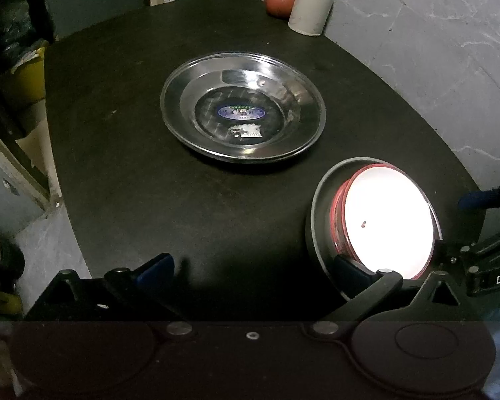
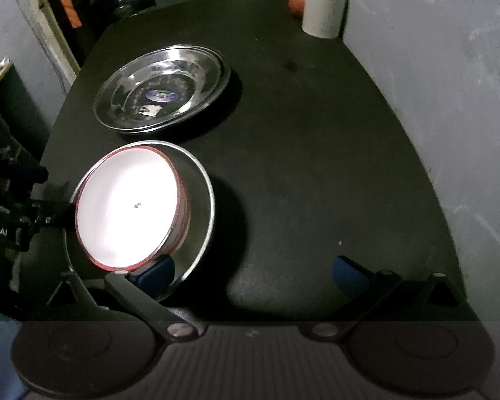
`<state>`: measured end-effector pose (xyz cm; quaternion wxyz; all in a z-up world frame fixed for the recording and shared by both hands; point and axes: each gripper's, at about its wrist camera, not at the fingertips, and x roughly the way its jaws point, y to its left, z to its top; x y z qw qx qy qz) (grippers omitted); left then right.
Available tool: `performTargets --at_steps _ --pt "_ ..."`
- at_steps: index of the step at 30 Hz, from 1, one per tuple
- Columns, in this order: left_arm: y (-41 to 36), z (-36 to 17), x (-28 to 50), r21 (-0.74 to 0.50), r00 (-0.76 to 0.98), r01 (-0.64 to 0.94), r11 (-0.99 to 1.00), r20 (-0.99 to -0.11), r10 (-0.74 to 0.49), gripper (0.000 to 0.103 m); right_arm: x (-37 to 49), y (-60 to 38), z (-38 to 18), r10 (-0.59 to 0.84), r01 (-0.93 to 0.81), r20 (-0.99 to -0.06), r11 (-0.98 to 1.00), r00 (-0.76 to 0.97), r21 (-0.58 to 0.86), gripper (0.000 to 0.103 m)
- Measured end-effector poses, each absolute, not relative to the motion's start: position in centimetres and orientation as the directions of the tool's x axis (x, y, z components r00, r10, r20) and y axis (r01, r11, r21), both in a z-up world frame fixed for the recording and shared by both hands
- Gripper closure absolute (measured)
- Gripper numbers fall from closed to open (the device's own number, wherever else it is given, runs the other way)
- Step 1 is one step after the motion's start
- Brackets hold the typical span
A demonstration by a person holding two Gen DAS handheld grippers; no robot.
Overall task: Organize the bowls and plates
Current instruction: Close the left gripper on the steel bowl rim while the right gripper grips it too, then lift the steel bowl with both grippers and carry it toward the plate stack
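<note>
Your left gripper (image 1: 255,271) hangs low at the near edge of the dark round table (image 1: 133,183) with its blue-padded fingers spread wide, holding nothing — one pad reaches just over the near rim of the grey metal bowl (image 1: 318,213) but does not pinch it. Your right gripper (image 2: 253,271) is likewise spread wide and empty, its left pad lying inside that same grey bowl's near rim. Inside the grey bowl sits the white bowl with a red rim (image 1: 388,221), tilted rather than seated flat. Farther out, near the table's middle, the shiny steel plates (image 1: 243,111) lie as a stack; more than one rim shows. At the far edge stand a white cylindrical can (image 1: 311,6) and a red ball (image 1: 279,0), well apart. By my reading the sorting is nearly done — plates together, bowls nested; only levelling the white bowl seems left.
</note>
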<state>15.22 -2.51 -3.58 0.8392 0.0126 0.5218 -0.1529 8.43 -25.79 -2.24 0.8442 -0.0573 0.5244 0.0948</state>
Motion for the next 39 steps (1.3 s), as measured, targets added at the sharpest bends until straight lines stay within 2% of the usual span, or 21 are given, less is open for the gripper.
performTargets --at_steps 2,9,19,27,30,39 --pt "-2.5 -3.5 15.2 -0.141 0.412 0.277 0.950 -0.876 -0.250 0.007 8.4 -25.5 -2.2 0.092 -0.231 -0.894 0.973 0.438 -0.013 0.002" --pt "-2.7 -3.2 15.3 -0.182 0.403 0.306 0.934 -0.865 -0.300 0.027 8.4 -25.8 -2.1 0.166 -0.257 -0.892 0.965 0.420 0.058 0.025" --pt "-3.0 -3.0 15.3 -0.246 0.389 0.348 0.905 -0.840 -0.378 0.060 8.4 -25.7 -2.0 0.219 -0.292 -0.889 0.951 0.402 0.102 0.041" --pt "-3.4 -3.0 15.2 -0.267 0.381 0.381 0.885 -0.827 -0.414 0.078 8.2 -25.2 -1.8 0.268 -0.339 -0.883 0.931 0.385 0.135 0.069" --pt "-3.7 -2.9 15.1 -0.274 0.375 0.400 0.875 -0.822 -0.429 0.089 8.1 -25.1 -1.8 0.278 -0.352 -0.882 0.926 0.381 0.141 0.073" --pt "-3.8 -2.8 15.0 -0.268 0.377 0.410 0.872 -0.821 -0.429 0.089 8.2 -25.1 -1.8 0.283 -0.345 -0.882 0.926 0.377 0.150 0.074"
